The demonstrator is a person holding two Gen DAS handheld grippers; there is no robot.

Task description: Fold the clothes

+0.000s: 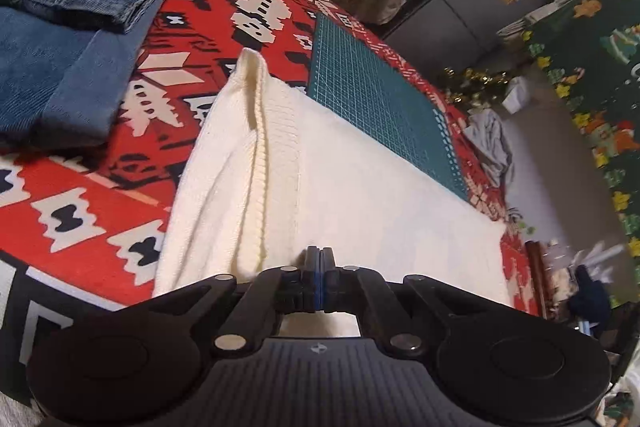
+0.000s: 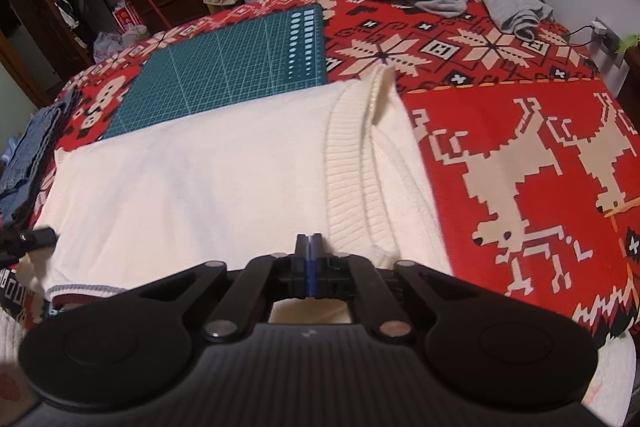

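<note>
Sweater (image 2: 192,171) unlabelled; mat (image 2: 224,83) grid, no legible txt.

The left gripper (image 1: 320,251), at lower centre of the frame, has its fingers (image 1: 313,259) closed together over the near edge of the cream sweater (image 1: 360,195). Folded jeans (image 1: 72,11) occupy the upper left; a green cutting mat (image 1: 380,91) lies beyond the sweater on the red patterned surface (image 1: 80,203).
</note>
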